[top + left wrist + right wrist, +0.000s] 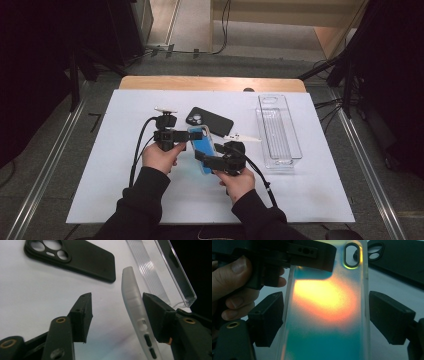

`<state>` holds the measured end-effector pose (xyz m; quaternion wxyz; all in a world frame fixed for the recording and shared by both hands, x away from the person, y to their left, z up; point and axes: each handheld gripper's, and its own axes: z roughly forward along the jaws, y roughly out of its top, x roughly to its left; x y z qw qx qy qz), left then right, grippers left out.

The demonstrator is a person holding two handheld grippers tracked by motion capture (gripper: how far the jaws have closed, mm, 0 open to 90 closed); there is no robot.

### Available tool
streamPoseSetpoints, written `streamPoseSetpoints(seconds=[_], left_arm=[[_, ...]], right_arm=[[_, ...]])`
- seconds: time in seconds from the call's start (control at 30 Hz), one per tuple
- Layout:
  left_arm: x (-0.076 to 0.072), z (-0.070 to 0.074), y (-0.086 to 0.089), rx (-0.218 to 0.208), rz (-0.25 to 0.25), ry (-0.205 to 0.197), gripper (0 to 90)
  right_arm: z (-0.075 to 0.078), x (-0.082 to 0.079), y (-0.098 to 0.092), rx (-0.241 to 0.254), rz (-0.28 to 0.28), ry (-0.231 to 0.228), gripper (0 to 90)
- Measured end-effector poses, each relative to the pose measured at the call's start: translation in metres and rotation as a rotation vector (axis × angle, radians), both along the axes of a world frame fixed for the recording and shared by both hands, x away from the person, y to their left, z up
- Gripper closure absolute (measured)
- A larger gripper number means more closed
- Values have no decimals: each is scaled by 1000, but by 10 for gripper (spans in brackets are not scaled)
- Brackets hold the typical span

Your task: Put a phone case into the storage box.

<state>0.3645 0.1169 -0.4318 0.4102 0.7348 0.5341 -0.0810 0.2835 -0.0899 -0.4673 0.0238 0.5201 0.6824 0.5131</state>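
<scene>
White sheet (125, 195) covers a wooden table (210, 83); dark room around it, grey floor with metal rails either side.

Person's forearms in black sleeves come in from the bottom of the high view, one gripper per hand.

Things on the sheet:
- Black phone case (210, 120) (75, 258) (402, 257) lying flat, camera cutout toward the left in the high view, near the middle-back of the sheet.
- Clear plastic tray (278, 131) (175, 270) to the right, long side running away from the person, well apart from the grippers.

Work piece: translucent phone case (202, 147) (136, 315) (324, 310), blue in the high view, teal with an orange glow in the right gripper view. It sits between the two grippers, just in front of the black case, lifted and tilted rather than flat on the sheet.

Left gripper (192, 135) (116, 315): jaws apart. One pad is against the frosted edge of the case, next to the side buttons; the other pad stands clear with white sheet showing in the gap. Not clamped.

Right gripper (205, 161) (325, 320): jaws straddle the case across its width. The left pad looks to touch the case edge; a thin gap shows at the right pad. Can't tell if it's a real clamp.

Right gripper view also shows the person's left hand (234, 287) wrapped round the left gripper body, with its jaw lying over the top end of the case near the oval camera cutout.
</scene>
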Motion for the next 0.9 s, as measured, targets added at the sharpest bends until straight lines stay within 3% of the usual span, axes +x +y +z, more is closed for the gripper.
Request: streamPoseSetpoints(seconds=[0.13, 0.33, 0.47, 0.77, 0.9], left_arm=[[-1, 0, 1, -45, 1, 14, 670], [-2, 0, 2, -110, 15, 44, 799], [-1, 0, 3, -146, 25, 71, 826], [-5, 6, -1, -147, 29, 53, 852], [-6, 6, -1, -157, 28, 54, 854]], right_arm=[[0, -1, 1, -4, -4, -18, 146], [-1, -1, 2, 4, -3, -25, 146], [-1, -1, 3, 6, -5, -29, 146], [-2, -2, 7, -13, -19, -27, 143], [-4, 0, 5, 6, 3, -16, 139]])
